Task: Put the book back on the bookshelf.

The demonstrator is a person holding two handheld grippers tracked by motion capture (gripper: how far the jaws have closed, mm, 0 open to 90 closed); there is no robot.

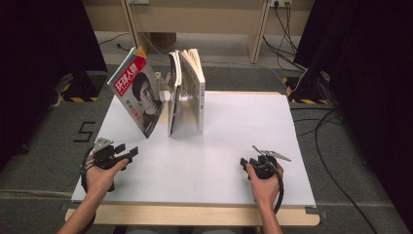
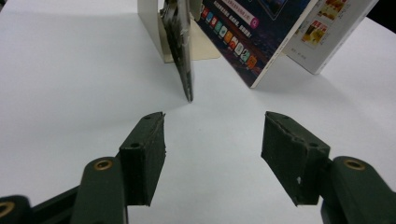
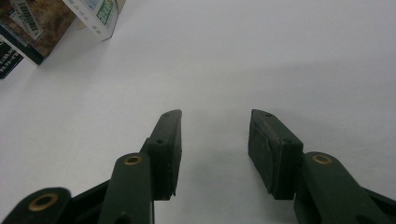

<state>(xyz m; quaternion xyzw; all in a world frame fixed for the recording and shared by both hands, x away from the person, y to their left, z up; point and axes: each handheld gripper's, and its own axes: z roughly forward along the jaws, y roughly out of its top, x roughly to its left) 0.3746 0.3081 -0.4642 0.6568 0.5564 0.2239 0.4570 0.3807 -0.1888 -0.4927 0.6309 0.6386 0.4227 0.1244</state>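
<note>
A red-covered magazine [image 1: 138, 92] leans to the right against a white bookend [image 1: 163, 92] near the table's back left. Beside it stand two more books [image 1: 187, 90], upright with their pages fanned a little. My left gripper [image 1: 127, 151] rests low over the table's left front, open, with nothing between its jaws. In the left gripper view the open left gripper [image 2: 212, 140] faces the magazine's thin lower edge [image 2: 184, 70] and a dark glossy book cover [image 2: 247, 32]. My right gripper [image 1: 247, 162] sits at the right front, open and empty, with the right gripper [image 3: 215, 140] over bare white surface.
The white tabletop [image 1: 234, 131] lies on a wooden board with its front edge near my forearms. Cables [image 1: 331, 131] run across the grey floor at the right. A wooden frame [image 1: 253, 29] stands behind the table. Book corners [image 3: 42, 23] show at the upper left of the right gripper view.
</note>
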